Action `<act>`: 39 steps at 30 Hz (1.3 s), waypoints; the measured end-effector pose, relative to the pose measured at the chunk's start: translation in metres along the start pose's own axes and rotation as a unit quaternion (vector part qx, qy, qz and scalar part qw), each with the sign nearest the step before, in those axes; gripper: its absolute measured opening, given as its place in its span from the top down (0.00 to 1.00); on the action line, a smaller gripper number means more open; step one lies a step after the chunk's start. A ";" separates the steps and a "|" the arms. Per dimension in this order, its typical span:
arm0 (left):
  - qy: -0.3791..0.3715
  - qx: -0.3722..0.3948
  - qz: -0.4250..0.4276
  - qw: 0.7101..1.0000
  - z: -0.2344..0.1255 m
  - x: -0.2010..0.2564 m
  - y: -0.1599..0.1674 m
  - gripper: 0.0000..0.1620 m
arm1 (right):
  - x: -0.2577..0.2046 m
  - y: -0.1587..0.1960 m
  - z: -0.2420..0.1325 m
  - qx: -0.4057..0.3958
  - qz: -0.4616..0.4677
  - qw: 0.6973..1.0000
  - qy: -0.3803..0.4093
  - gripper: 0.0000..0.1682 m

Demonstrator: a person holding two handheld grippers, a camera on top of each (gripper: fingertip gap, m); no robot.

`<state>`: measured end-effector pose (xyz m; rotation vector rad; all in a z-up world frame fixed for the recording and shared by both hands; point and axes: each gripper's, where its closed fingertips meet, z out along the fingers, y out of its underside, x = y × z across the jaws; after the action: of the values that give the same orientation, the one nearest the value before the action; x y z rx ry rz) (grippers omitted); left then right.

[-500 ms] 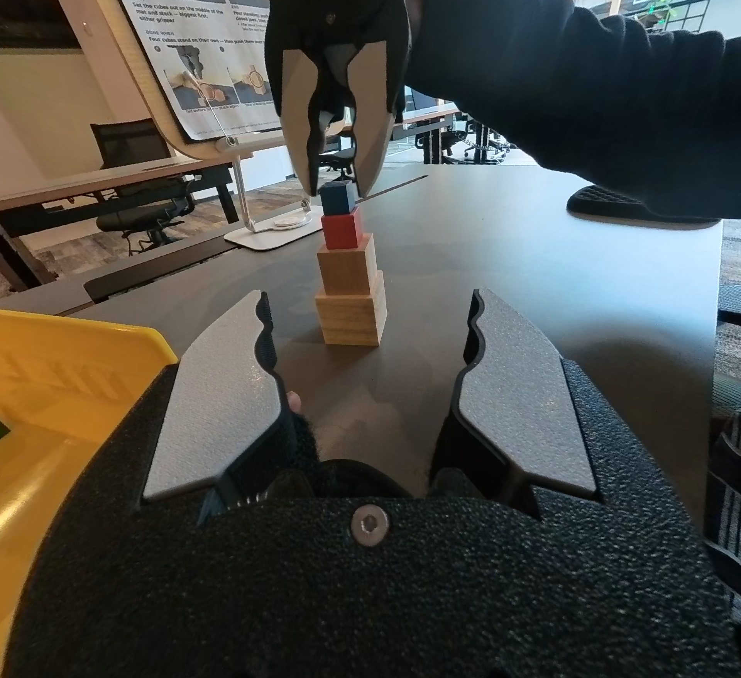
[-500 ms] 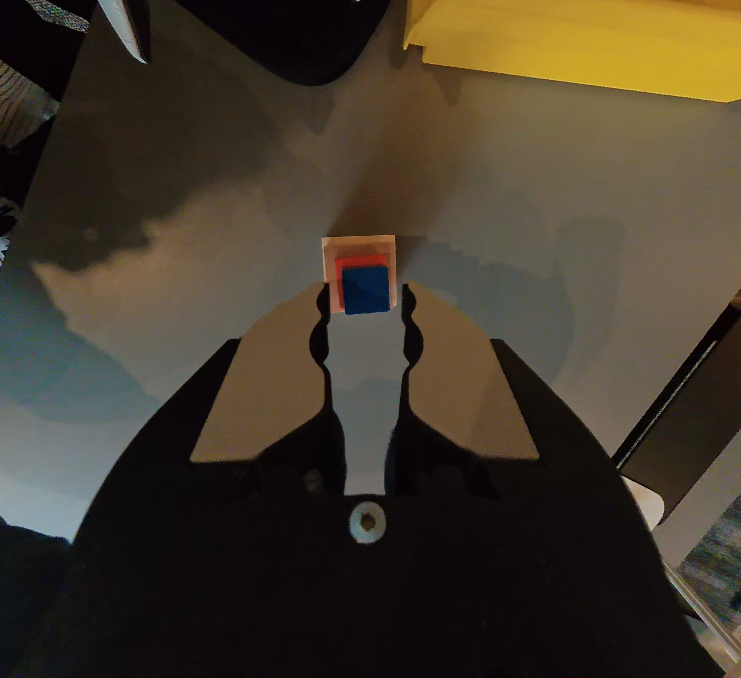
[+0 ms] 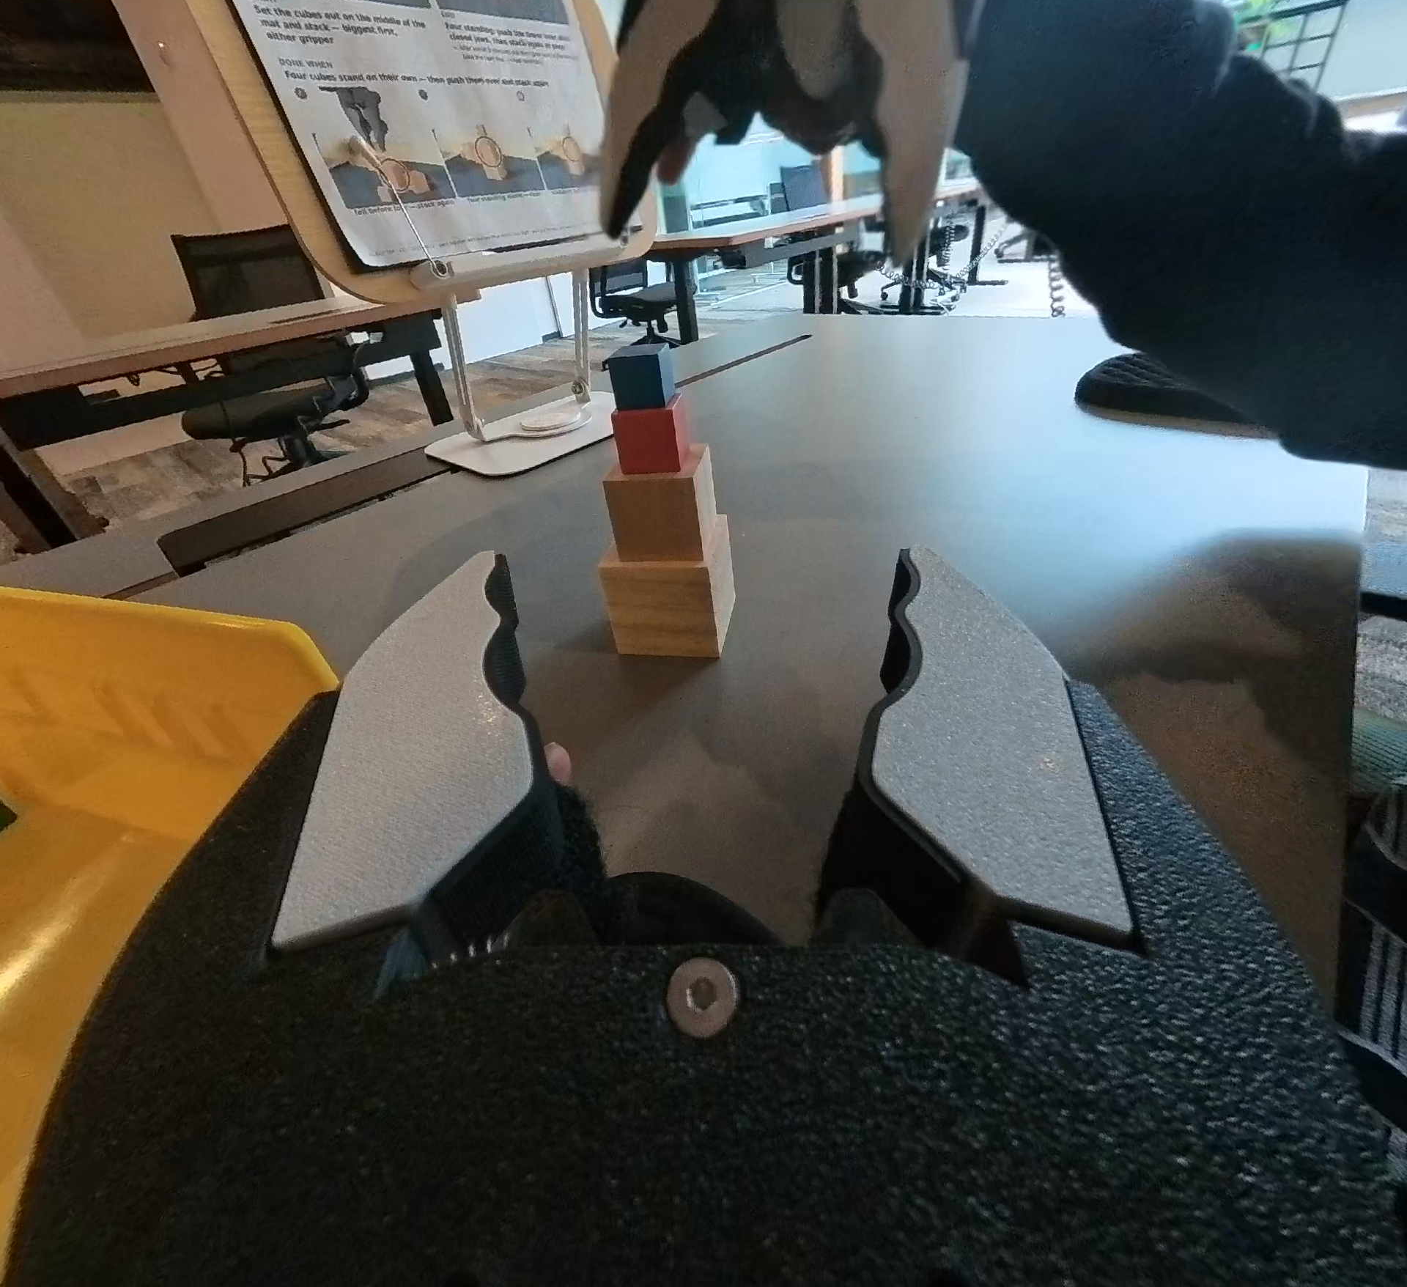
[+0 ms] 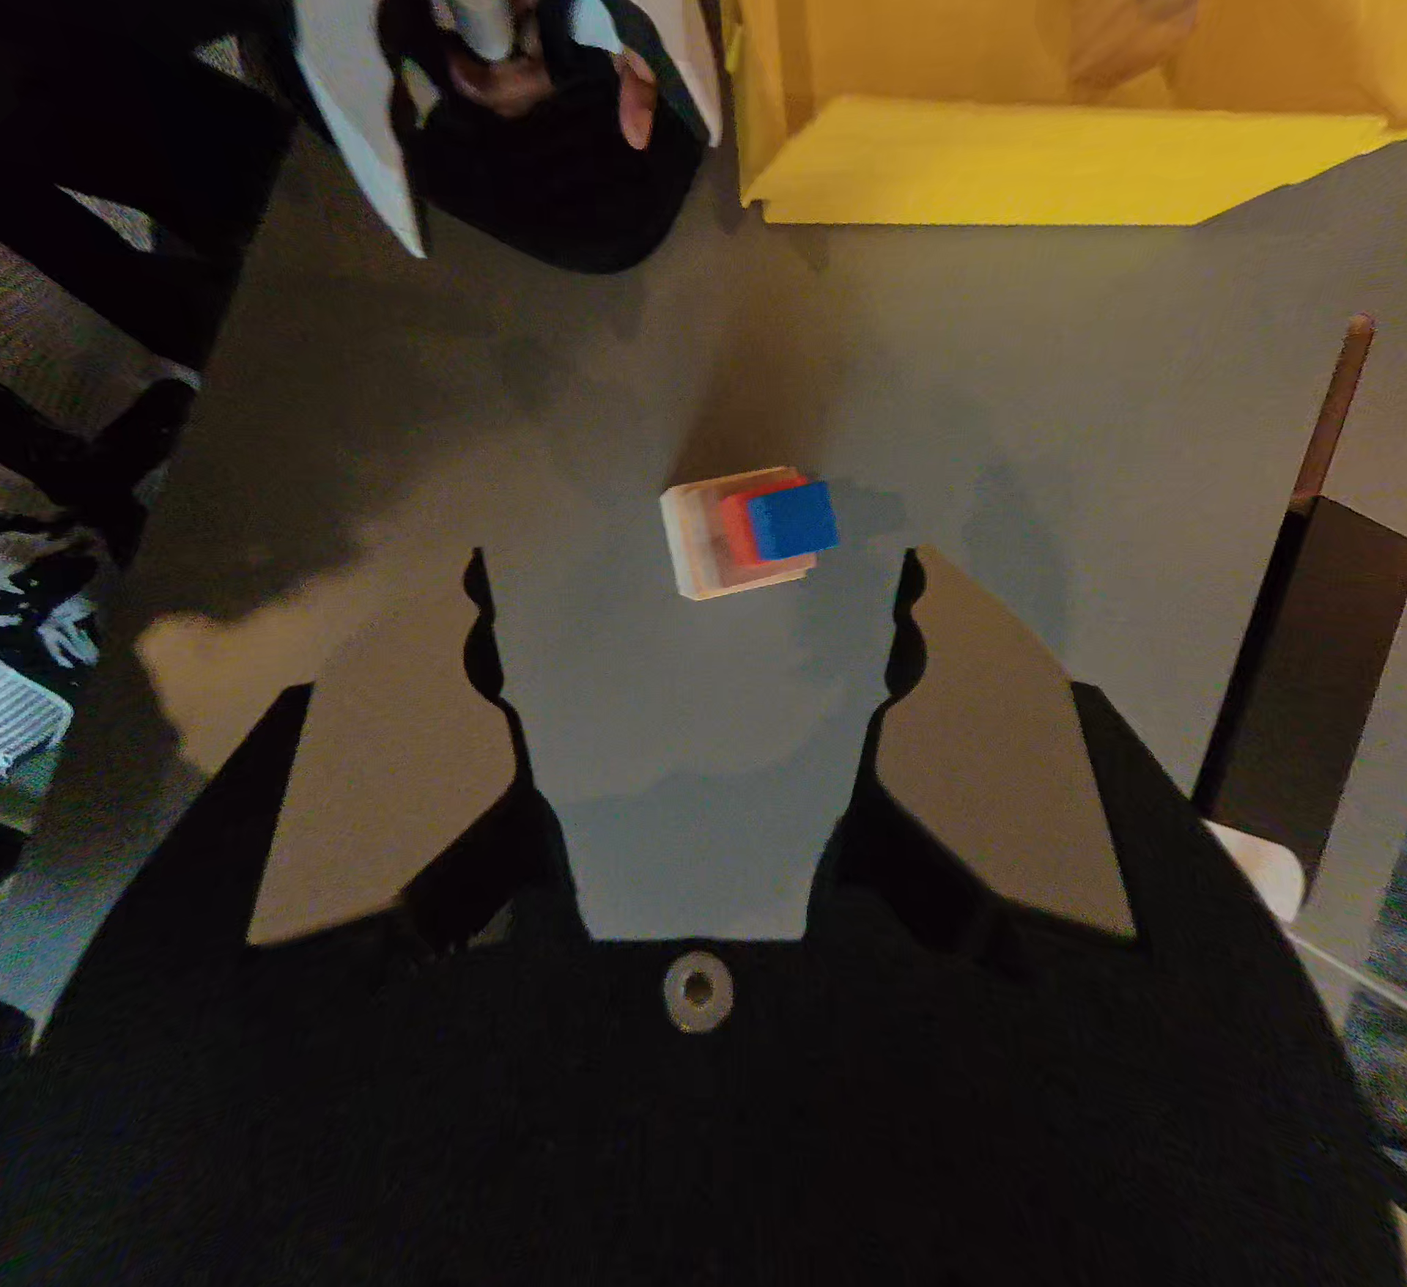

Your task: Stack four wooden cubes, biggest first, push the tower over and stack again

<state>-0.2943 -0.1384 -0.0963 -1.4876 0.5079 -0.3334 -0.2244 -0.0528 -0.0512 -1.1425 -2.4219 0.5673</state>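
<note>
Four wooden cubes (image 3: 664,504) stand stacked on the dark table (image 3: 990,458), blue cube (image 3: 642,378) on top, while the right gripper (image 3: 750,238) hangs above with fingers spread apart and the left gripper (image 3: 700,649) rests nearby, also spread

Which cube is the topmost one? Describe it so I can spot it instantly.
Find the dark table; a tower of four cubes stands mid-table. The top piece is the blue cube, smallest of all, sitting on the red cube, above two bare-wood ones.
</note>
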 end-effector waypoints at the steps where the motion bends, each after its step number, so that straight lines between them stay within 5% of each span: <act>1: 0.000 0.000 0.000 1.000 0.000 0.000 0.000 0.42 | -0.008 0.001 -0.003 0.009 0.005 1.000 -0.001 0.38; 5: -0.001 0.000 0.003 1.000 0.000 0.000 0.000 0.42 | -0.036 0.014 -0.008 0.021 0.026 0.999 0.001 0.51; 8: -0.001 0.000 0.003 1.000 0.000 0.000 0.000 0.42 | -0.041 0.023 -0.008 0.040 0.034 0.998 0.031 1.00; 27: 0.000 -0.001 0.006 1.000 0.000 0.001 0.000 0.43 | -0.014 0.043 0.068 0.026 0.134 0.985 0.103 1.00; 31: 0.000 -0.001 0.007 1.000 0.000 0.001 0.000 0.43 | -0.017 0.030 0.076 0.037 0.146 0.983 0.102 1.00; 39: 0.000 -0.001 0.007 1.000 0.000 0.001 0.000 0.42 | -0.009 -0.003 0.072 -0.062 0.107 0.985 0.124 1.00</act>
<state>-0.2934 -0.1387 -0.0963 -1.4852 0.5181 -0.3218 -0.2585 -0.0751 -0.1115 -1.4445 -2.1627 0.3165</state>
